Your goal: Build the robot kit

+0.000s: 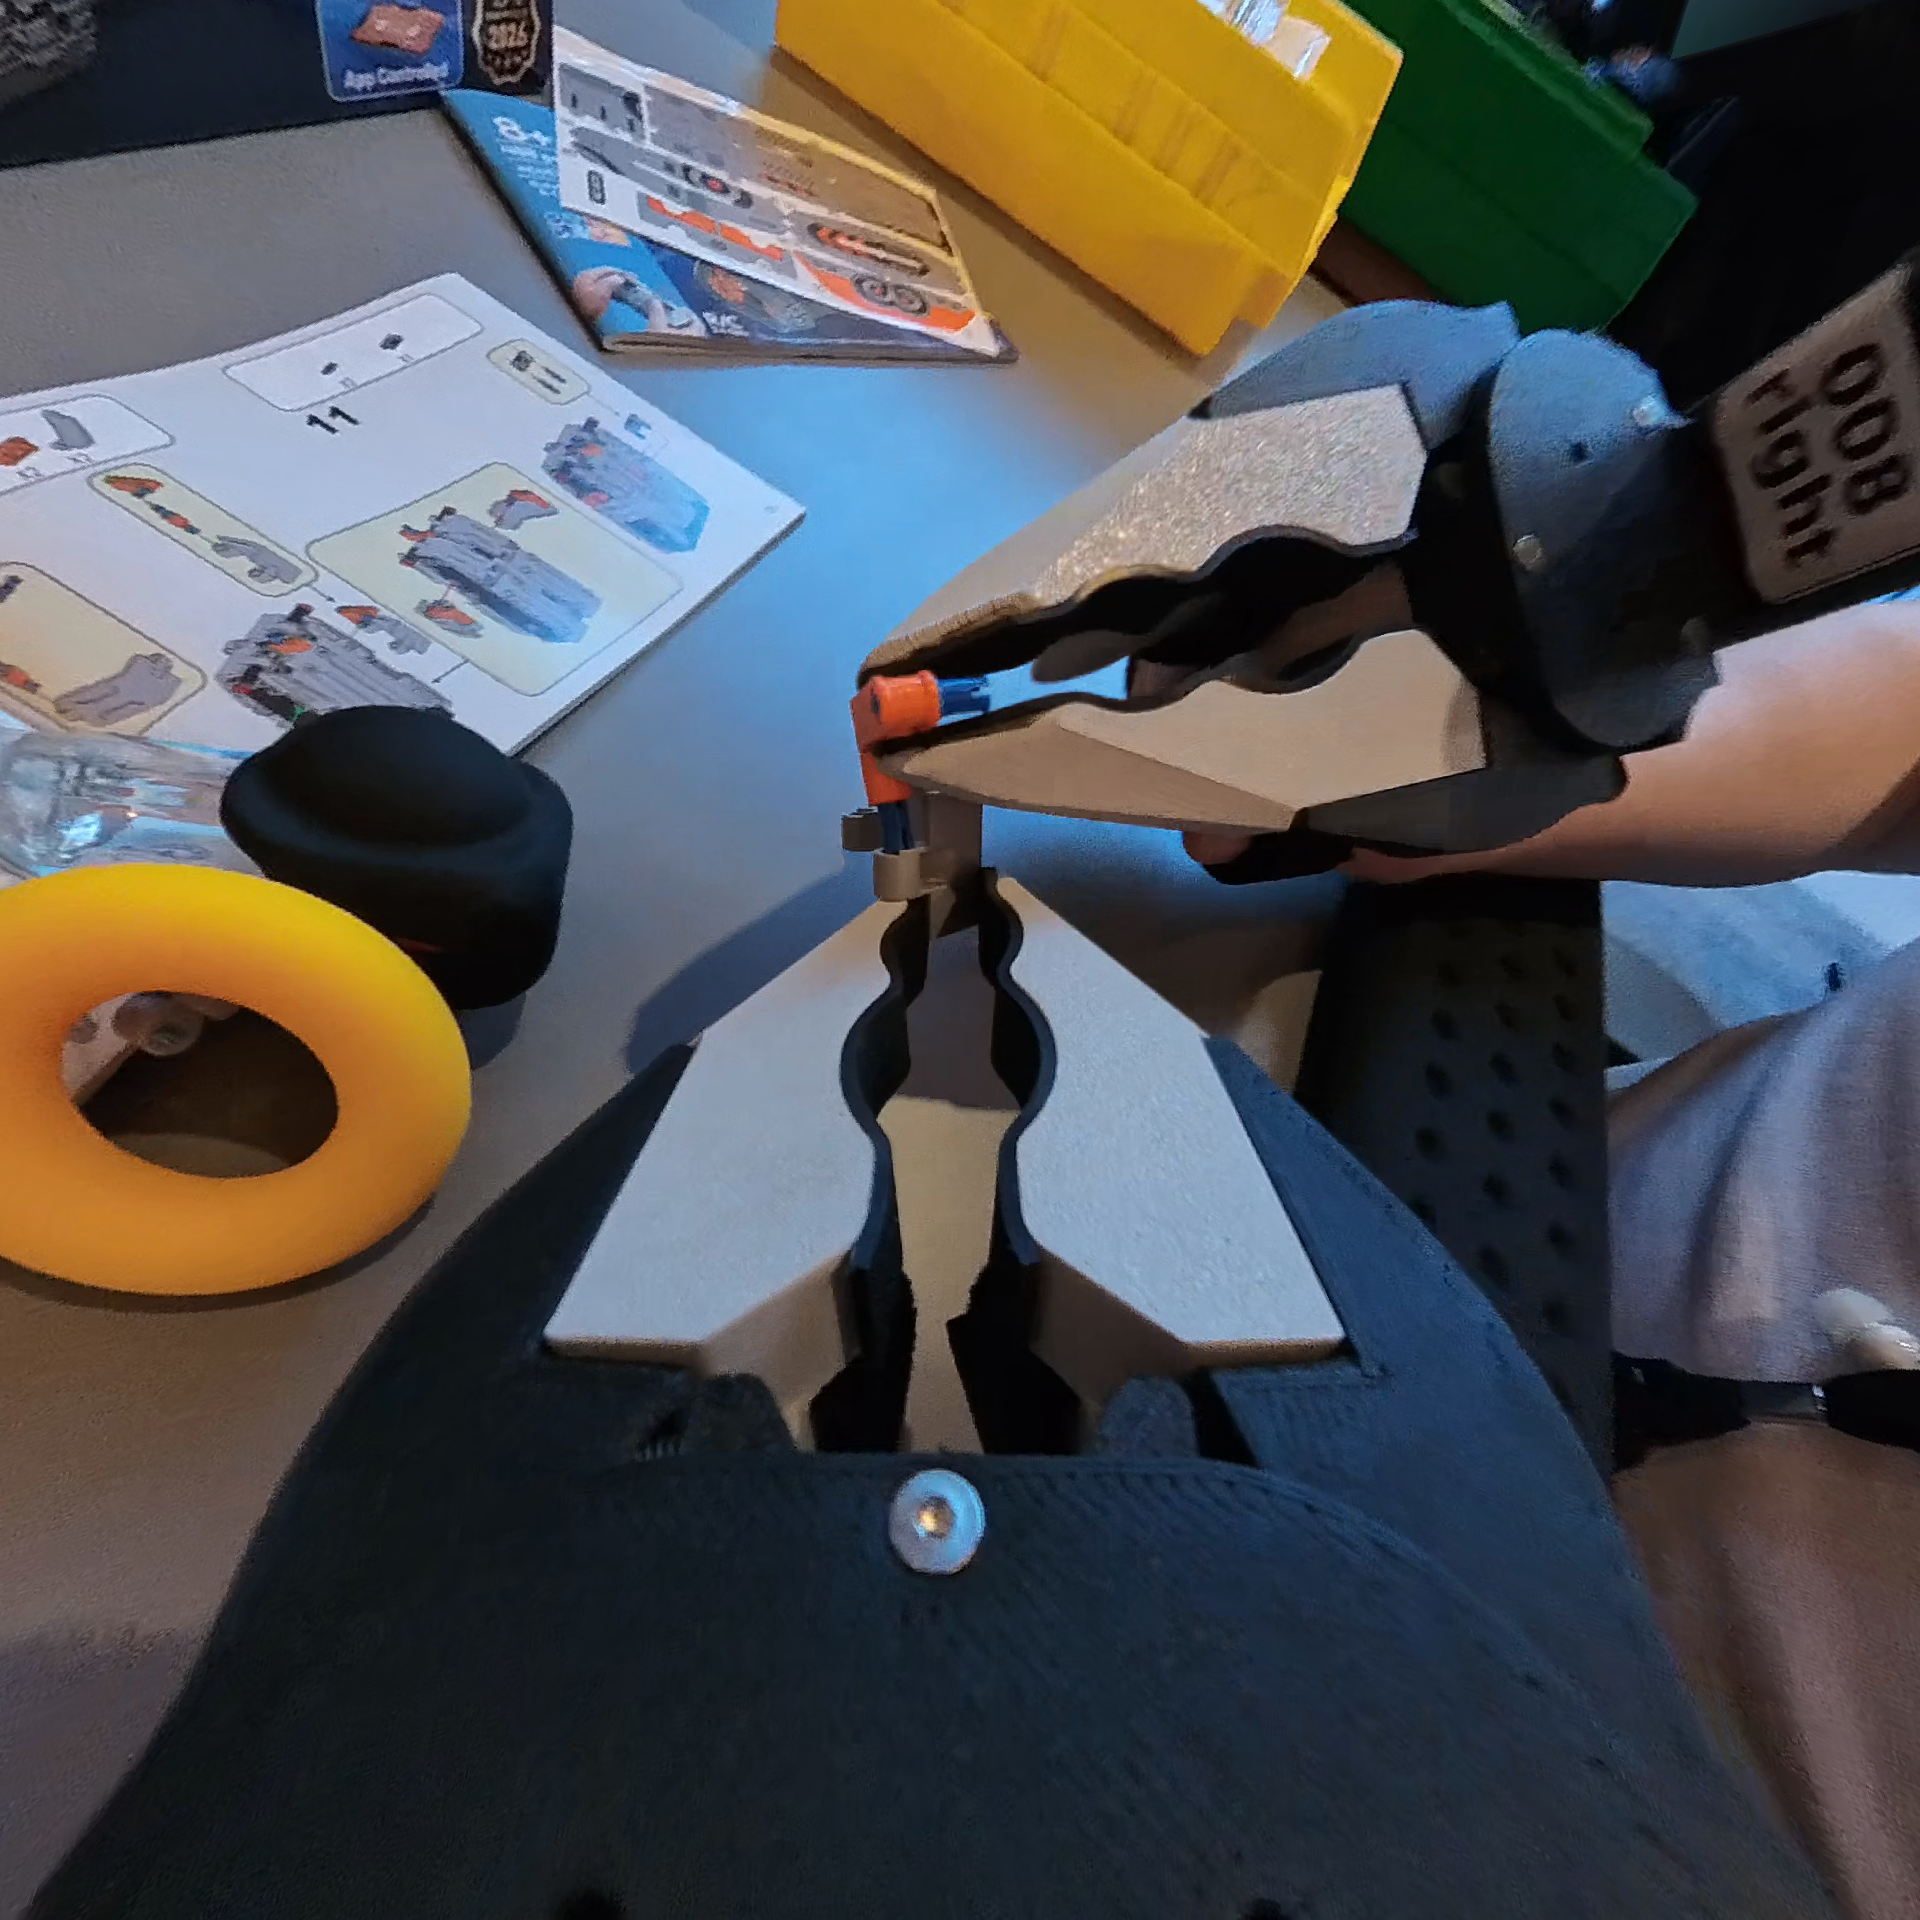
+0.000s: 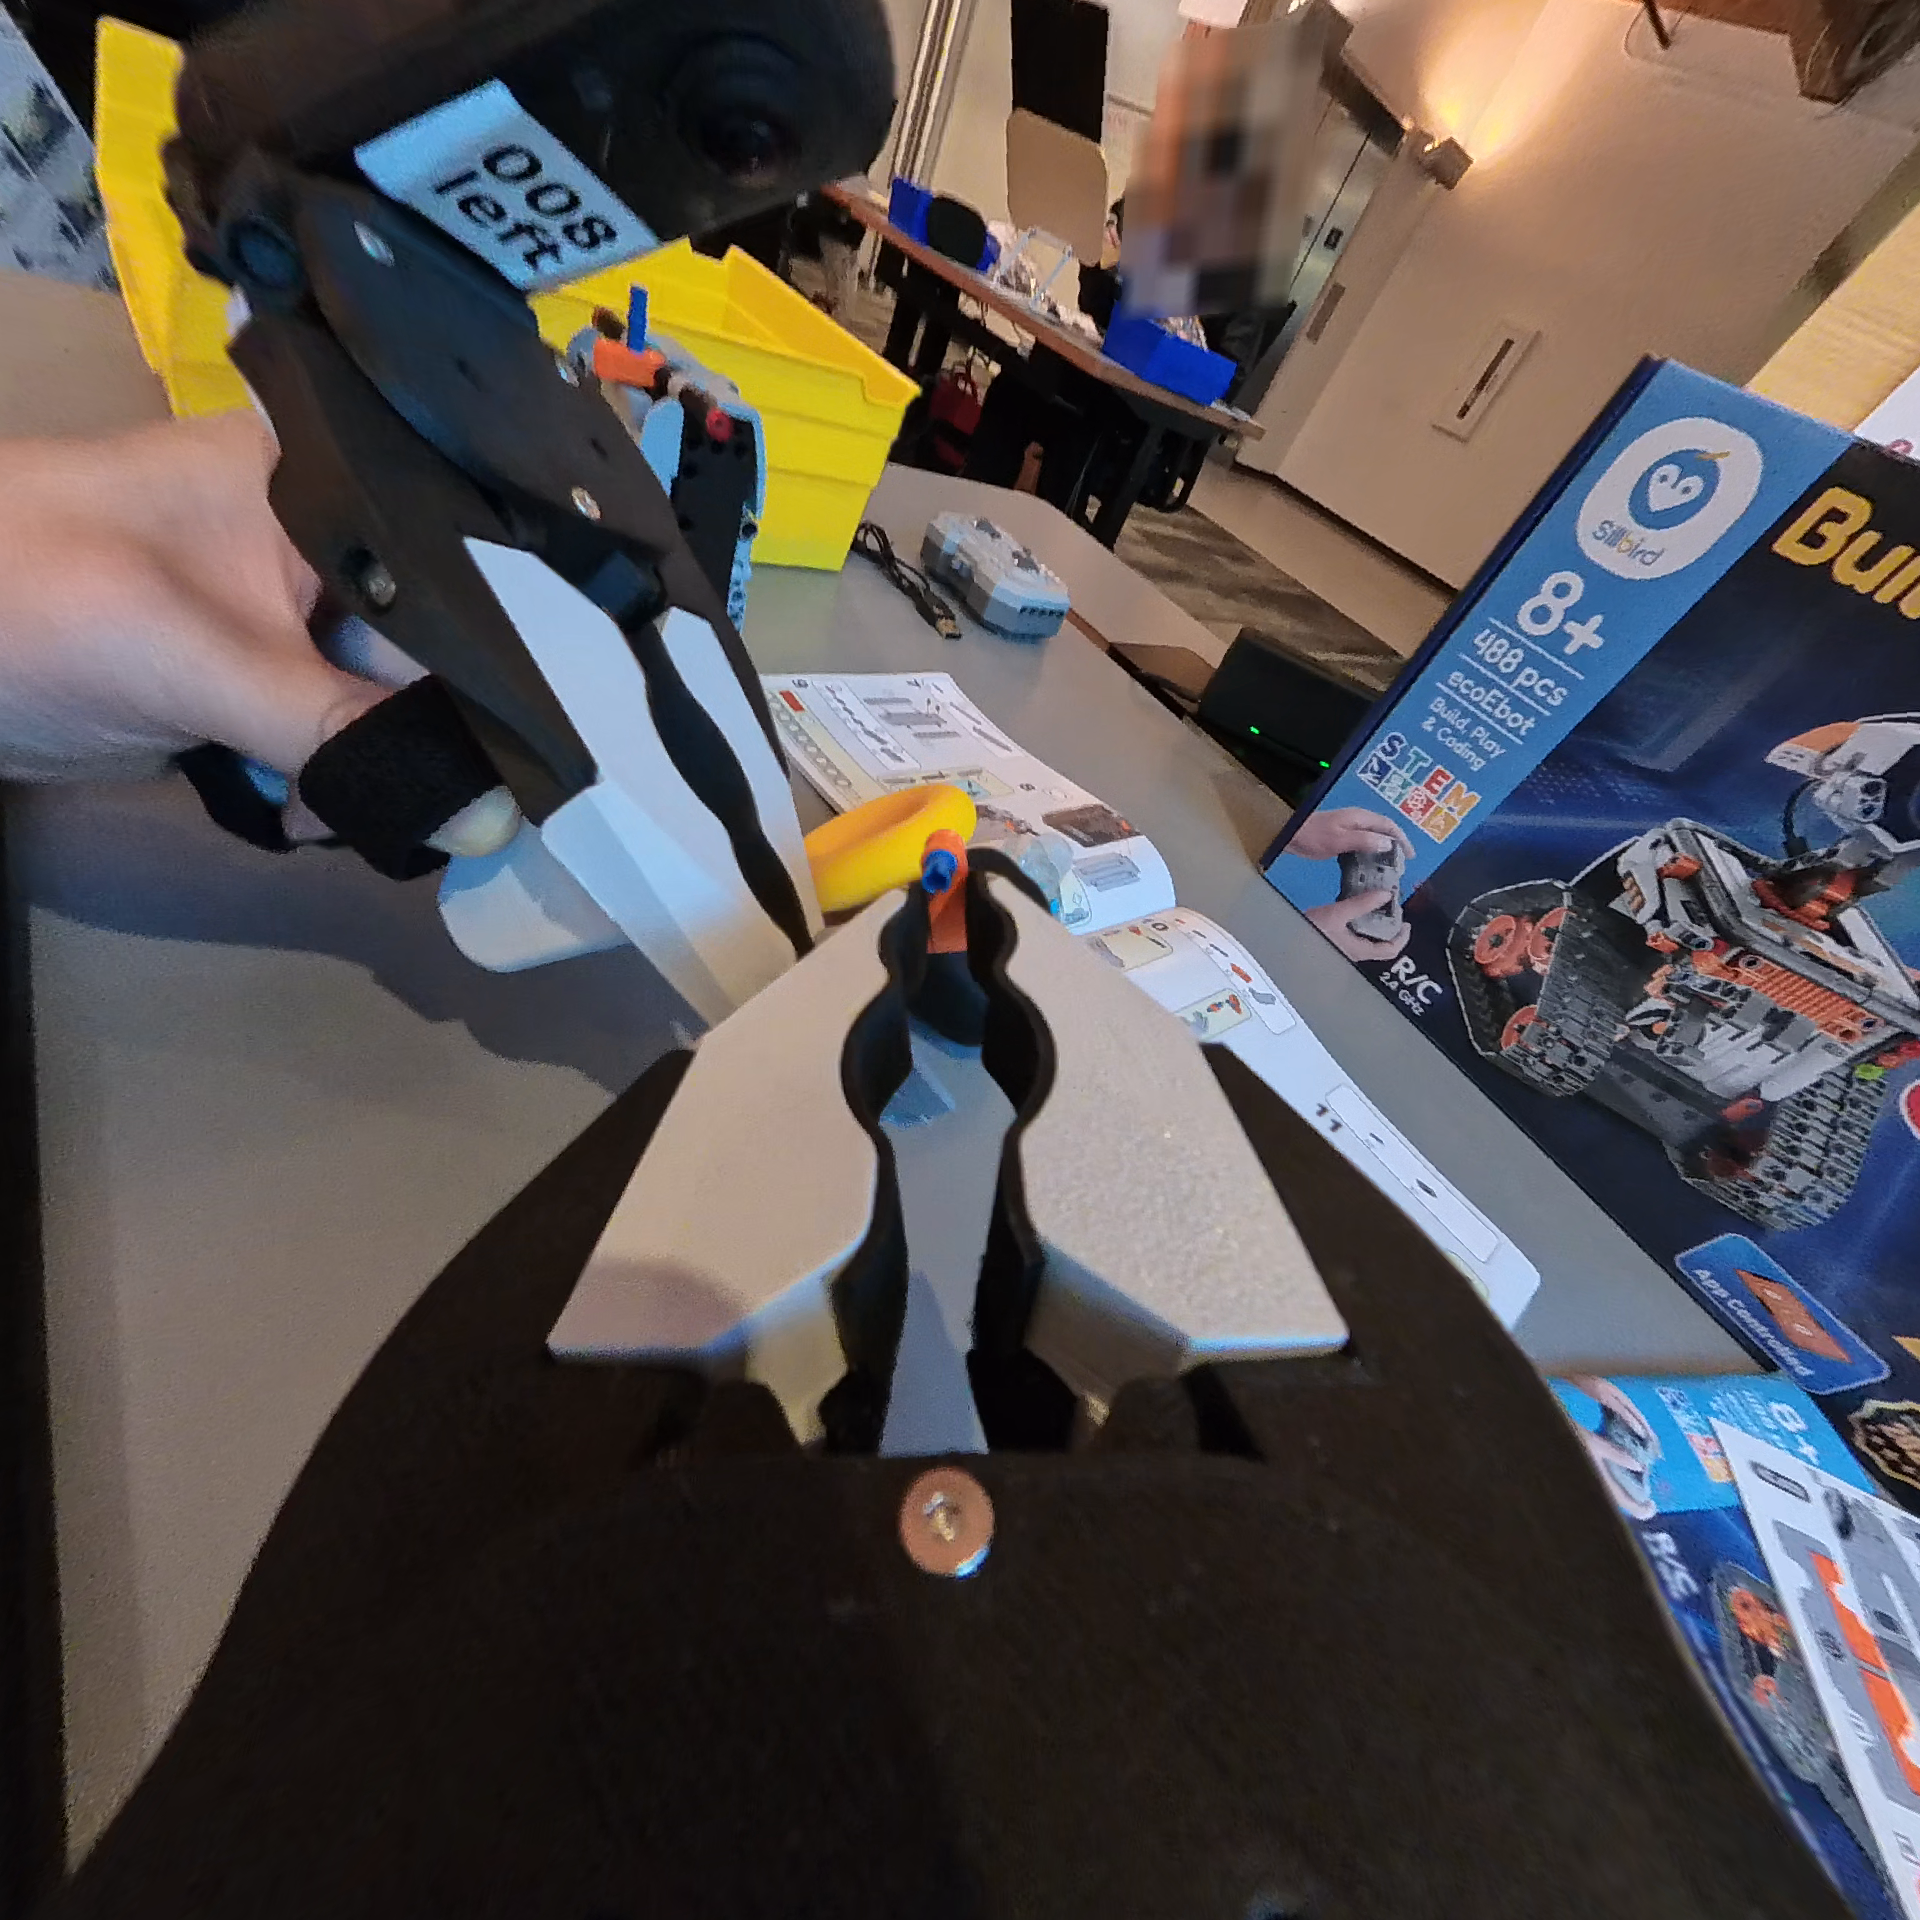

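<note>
Both tongs clench small plastic pieces: left gripper (image 1: 940, 883) grips one grey bracket (image 1: 914, 847), right gripper (image 1: 883, 717) one glossy orange connector (image 1: 894, 707); one smooth yellow ring (image 1: 208, 1081) lies left.

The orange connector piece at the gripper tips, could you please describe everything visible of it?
The orange connector piece looks like a small angled plastic part with a round socket end and a blue pin through it. The right gripper is shut on it above the table. Its lower end meets the grey part pinched by the left gripper.
</note>
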Demonstrator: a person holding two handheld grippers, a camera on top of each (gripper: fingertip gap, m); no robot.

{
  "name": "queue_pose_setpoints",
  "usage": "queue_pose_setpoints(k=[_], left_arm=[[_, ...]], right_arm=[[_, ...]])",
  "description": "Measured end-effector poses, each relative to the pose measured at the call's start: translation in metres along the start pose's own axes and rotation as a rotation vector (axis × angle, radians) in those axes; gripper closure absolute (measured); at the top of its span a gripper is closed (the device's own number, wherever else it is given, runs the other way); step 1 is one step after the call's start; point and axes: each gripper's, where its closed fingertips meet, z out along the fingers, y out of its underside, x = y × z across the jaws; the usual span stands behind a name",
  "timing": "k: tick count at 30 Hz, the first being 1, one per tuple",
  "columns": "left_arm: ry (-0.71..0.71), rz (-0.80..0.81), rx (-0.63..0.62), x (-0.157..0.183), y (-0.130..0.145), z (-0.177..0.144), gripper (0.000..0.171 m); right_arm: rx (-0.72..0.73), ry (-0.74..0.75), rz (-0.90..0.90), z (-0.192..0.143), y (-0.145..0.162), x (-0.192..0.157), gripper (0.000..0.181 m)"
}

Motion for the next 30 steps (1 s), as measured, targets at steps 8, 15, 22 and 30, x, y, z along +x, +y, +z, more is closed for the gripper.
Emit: queue_pose_setpoints(k=[8,15,22,30], left_arm=[[-0.134,0.084,-0.089,-0.011,0.011,0.004,0.164],[-0.222,0.126,-0.119,-0.018,0.013,0.006,0.164],[-0.277,0.111,-0.154,-0.025,0.018,0.013,0.164],[-0.335,0.157,-0.198,-0.026,0.023,0.024,0.164]], right_arm=[[-0.144,-0.023,-0.176,0.007,0.009,-0.005,0.175],[-0.221,-0.002,-0.135,0.01,0.014,-0.003,0.175],[-0.259,0.059,0.047,0.011,0.026,0.0,0.175],[-0.28,0.138,0.173,0.003,0.04,0.005,0.175]])
